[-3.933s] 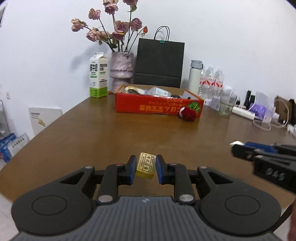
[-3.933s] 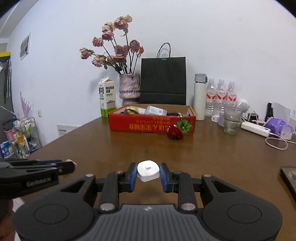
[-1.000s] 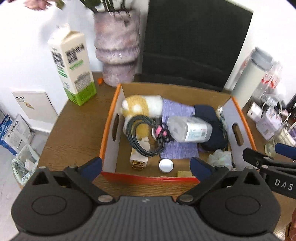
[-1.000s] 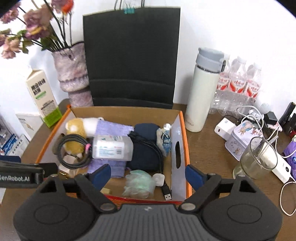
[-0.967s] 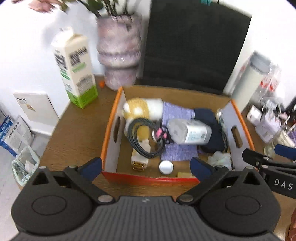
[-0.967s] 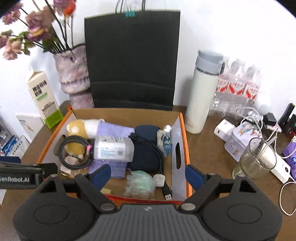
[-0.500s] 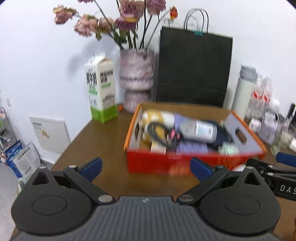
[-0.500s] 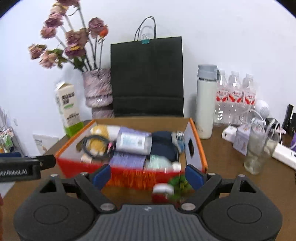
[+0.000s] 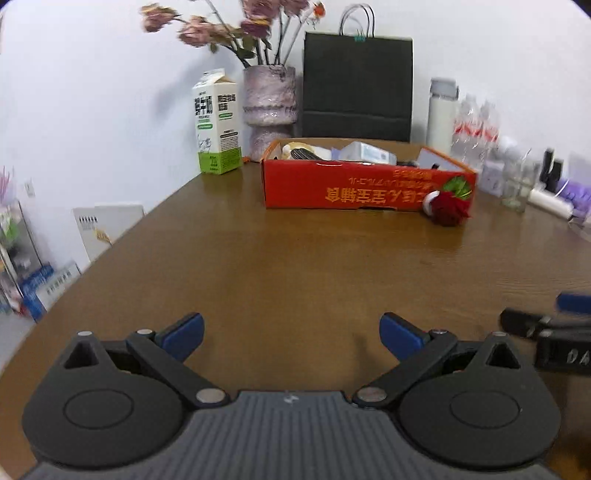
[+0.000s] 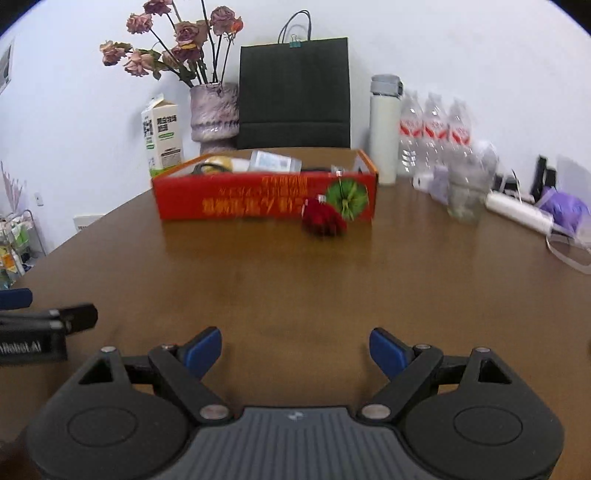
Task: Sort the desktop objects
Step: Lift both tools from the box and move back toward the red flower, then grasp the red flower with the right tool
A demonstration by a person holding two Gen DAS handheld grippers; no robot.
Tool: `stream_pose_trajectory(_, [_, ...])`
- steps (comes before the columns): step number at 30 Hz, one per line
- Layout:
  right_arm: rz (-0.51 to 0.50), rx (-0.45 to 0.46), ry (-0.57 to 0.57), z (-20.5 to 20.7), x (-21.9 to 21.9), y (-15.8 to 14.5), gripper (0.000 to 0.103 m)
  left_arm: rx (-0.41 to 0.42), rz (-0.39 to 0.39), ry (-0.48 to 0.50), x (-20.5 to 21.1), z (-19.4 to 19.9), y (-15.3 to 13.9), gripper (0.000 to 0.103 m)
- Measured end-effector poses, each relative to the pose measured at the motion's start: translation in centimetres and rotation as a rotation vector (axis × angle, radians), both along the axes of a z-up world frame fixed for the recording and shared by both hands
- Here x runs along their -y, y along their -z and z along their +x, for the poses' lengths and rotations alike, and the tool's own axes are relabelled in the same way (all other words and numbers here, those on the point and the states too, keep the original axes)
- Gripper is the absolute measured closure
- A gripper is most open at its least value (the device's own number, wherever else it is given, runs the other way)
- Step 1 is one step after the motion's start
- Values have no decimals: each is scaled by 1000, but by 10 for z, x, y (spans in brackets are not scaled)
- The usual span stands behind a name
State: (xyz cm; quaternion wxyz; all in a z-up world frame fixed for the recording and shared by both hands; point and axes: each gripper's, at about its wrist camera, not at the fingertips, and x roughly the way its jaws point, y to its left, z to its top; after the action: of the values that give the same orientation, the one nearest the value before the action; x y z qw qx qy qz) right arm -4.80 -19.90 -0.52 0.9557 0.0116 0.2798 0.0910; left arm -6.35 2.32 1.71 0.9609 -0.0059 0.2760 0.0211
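With both my left gripper [image 9: 291, 334] and right gripper [image 10: 295, 349] spread wide and empty, the red box [image 10: 266, 199] sits at twelve o'clock, the red flower [image 10: 323, 221] touching its front, so a hasty reach might crush it.

Even, bright indoor light fills both views, with a soft sheen on the table [image 9: 295, 258]. Fisheye bending curves the wall and darkens the corners. Motion blur smears the flowers [image 9: 221, 22], the bottles [image 9: 476, 125] and the box [image 10: 266, 192] lettering.
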Motion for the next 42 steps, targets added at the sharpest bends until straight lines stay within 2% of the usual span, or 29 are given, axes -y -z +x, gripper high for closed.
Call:
stream_pose_trajectory(6, [7,60,27,-58,14,-6,13,2,-6,-20,-6,-52,4,0])
stream_pose_trajectory(10, [19,62,21,-78,18,-10,13,10,-17,-21,-9,-64,-3,0])
stream_pose_trajectory(14, [0,57,30,-75,15,-10,12,31,-1,-9,-4,-59,-5,0])
stream_pose_trajectory(22, [-11,8,57,-48,18,-5,12,-31,-43,-16,-10,-37,2,0])
stream_pose_trajectory(25, [-9,-8,41,-27,19,-8,13,-38,-65,3,-10,-22,0,0])
stream_pose_trajectory(28, [-17,15,37,3,16,-16,13,-36,-92,40,-9,0,-7,0])
stream_pose_trajectory(32, [13,49,24,56,9,-24,13,27,-115,78,-3,31,-24,0])
stream_pose_trajectory(35, [26,34,16,106,2,-23,13,61,-122,92,3,56,-30,0])
stream_pose_trajectory(38, [1,-7,40,156,-7,-15,14,38,-124,95,6,81,-28,0])
stream_pose_trajectory(42, [16,-29,79,197,-9,-8,18,10,-162,108,4,101,-26,0])
